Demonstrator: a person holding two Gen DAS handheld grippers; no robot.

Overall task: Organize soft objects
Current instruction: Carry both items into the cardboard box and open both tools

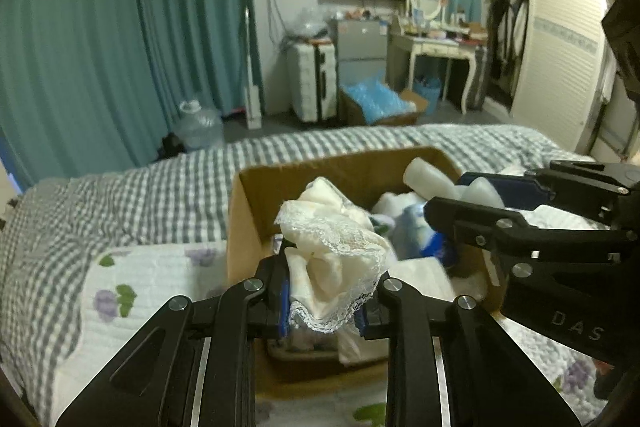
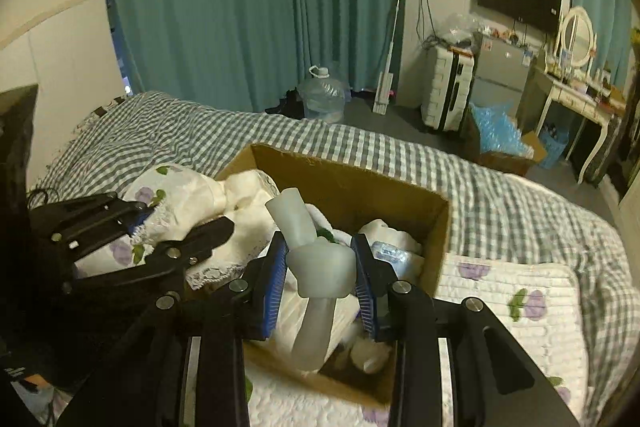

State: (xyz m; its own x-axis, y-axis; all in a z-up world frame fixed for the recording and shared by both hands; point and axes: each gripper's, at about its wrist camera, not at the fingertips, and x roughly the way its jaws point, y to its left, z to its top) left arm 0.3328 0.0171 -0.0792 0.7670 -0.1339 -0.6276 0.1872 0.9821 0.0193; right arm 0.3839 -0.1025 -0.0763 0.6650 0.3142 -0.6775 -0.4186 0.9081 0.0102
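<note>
A cardboard box [image 1: 248, 211] stands open on the bed [image 1: 120, 195], and everything here is placed by it. The box rests partly on a white quilt with purple flowers [image 1: 132, 291] that lies over the grey checked bedspread.

The left gripper [image 1: 328, 291] hangs over the near left corner of the box. Its fingers [image 1: 276, 287] are close together and clamp a crumpled cream cloth with a lace edge [image 1: 336, 251]; the cloth bulges up above the fingers and over the inside of the box, and its lace hem droops between them.

The right gripper [image 2: 320, 279] hangs over the near side of the box, to the right of the left one. Its blue-padded fingers [image 2: 276, 279] press on both sides of a pale, translucent soft piece tied in a knot [image 2: 322, 269]. One end of this piece sticks up towards the far wall of the box, and the other hangs down into it.

Inside the box lie more white cloths [image 2: 396, 243] and something blue and white [image 1: 424, 227] that is too blurred to make out.

Beyond the box and the bed, on the floor, stand a big water bottle [image 2: 324, 99] in front of teal curtains [image 2: 248, 3] and a white suitcase [image 2: 444, 95].
</note>
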